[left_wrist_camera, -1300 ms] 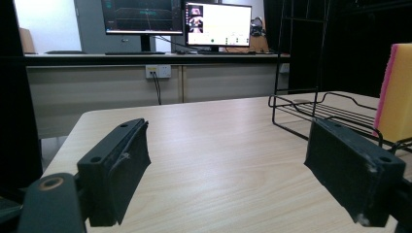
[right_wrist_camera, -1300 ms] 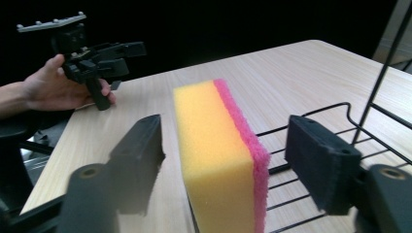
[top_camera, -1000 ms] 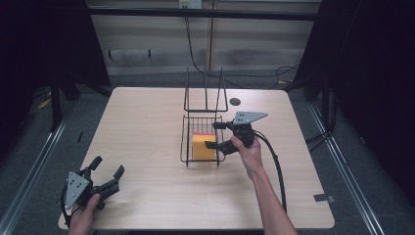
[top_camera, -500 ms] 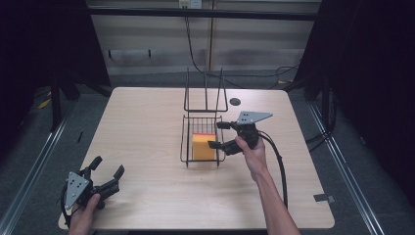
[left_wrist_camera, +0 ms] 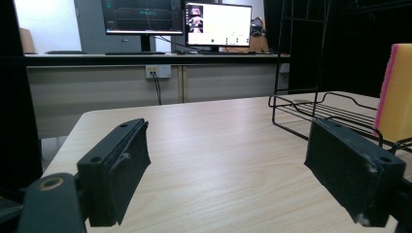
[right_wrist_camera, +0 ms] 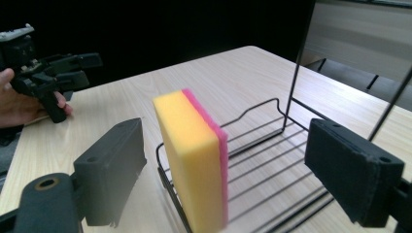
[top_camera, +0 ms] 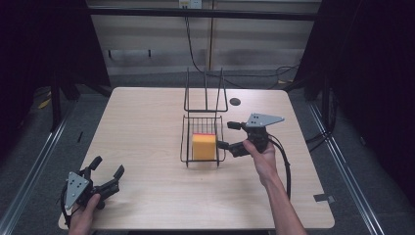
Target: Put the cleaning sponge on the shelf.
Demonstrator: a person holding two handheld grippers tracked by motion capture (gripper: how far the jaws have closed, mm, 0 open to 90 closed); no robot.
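A yellow and pink sponge [top_camera: 204,146] is stood upright on its edge at the near end of a black wire rack [top_camera: 203,120], which is placed near the middle of the tabletop [top_camera: 147,122]. The right gripper [top_camera: 229,135] is held just beside the rack's right side, its jaws spread wide with nothing between them. The left gripper [top_camera: 106,168] is held by a hand [top_camera: 83,218] at the near left corner of the tabletop, well apart from the rack, its jaws likewise spread.

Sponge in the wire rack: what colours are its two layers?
The sponge has a thick yellow-orange layer backed by a thin pink one, clearest in the right gripper view, standing in the wire rack.
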